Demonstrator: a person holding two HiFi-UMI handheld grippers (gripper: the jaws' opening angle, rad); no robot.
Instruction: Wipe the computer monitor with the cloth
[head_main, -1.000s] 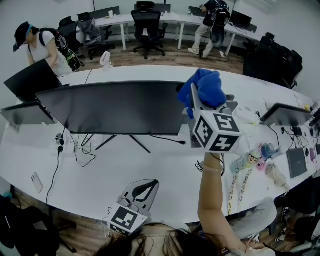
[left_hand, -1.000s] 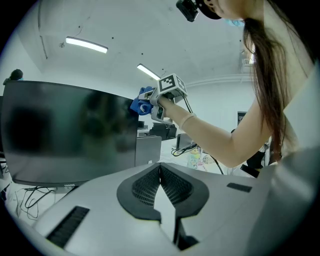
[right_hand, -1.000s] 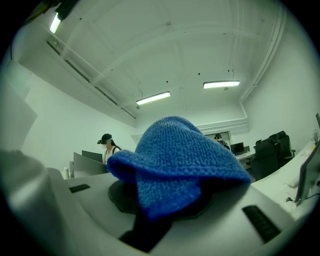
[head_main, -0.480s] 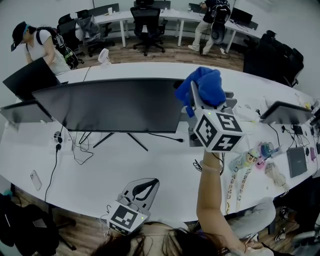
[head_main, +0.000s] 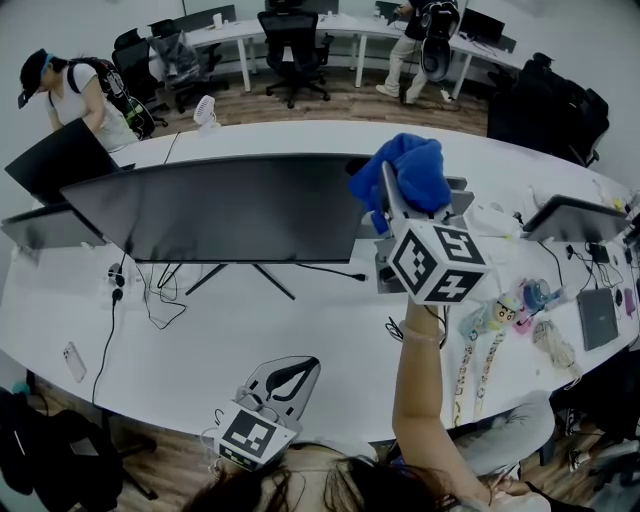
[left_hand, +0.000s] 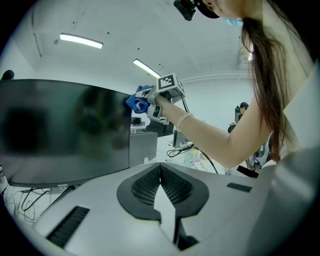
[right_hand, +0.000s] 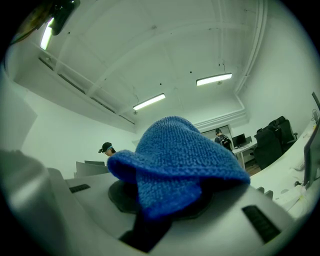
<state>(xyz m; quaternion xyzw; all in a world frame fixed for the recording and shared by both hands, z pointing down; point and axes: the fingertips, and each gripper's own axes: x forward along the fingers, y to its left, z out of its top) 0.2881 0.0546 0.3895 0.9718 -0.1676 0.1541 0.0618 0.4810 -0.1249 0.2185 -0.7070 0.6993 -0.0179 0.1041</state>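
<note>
cloth (head_main: 410, 172) is already in hand: the right claw (head_main: 393, 205) is clamped on it, blue folds bunched over the jaws and spilling out in front, as the right gripper view shows plainly. so the pick-up part of the job looks done.

in the head view the cloth is raised at about 1 o'clock from the middle of the picture, right at the upper right corner of the computer monitor (head_main: 230, 208), which stands on the white tabletop (head_main: 300, 330) and fills the 9 to 12 o'clock stretch. the left gripper view puts the cloth at the monitor's right edge, near the top. whether it presses on the glass or only sits just beside the edge, i cannot tell from either view.

the left claw (head_main: 284, 378) hangs low at 6 o'clock, close to the person's body and well apart from the monitor, its jaws together with nothing between them. it plays no part at present.

my reading is that the wiping itself is at its start, or at the right-hand end of a pass. the dark screen shows no streaks or marks either way, so how much has been cleaned cannot be read off it. what seems left is nearly the whole face: strokes from the 1 o'clock corner across toward 9 o'clock, then lower rows down to the bottom edge.
</note>
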